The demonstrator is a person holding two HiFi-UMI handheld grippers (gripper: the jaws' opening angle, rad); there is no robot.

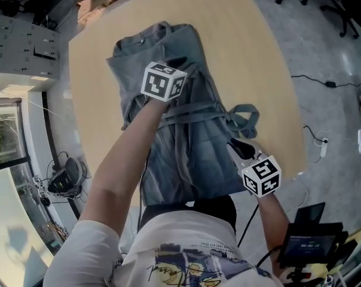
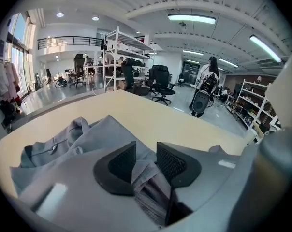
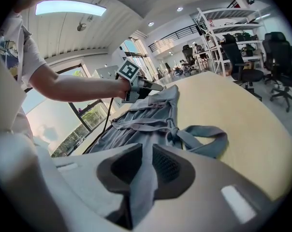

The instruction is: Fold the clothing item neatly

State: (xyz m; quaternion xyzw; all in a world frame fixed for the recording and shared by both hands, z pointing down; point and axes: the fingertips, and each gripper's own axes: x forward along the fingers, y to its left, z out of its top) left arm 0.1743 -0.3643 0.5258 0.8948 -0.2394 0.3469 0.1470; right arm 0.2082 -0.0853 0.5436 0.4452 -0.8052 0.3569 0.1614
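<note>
Table (image 1: 258, 58), garment (image 1: 186, 142) between both grippers' (image 2: 146, 151) (image 3: 147, 153) jaws

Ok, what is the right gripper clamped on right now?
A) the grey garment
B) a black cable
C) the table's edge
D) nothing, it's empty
A: in the right gripper view, the right gripper has its jaws closed on a strip of the grey garment, which runs up between them.

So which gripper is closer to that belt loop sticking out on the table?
Right. The right gripper grips the grey garment at its edge just beside the belt loop; the left gripper is farther up, over the garment's top half.
</note>
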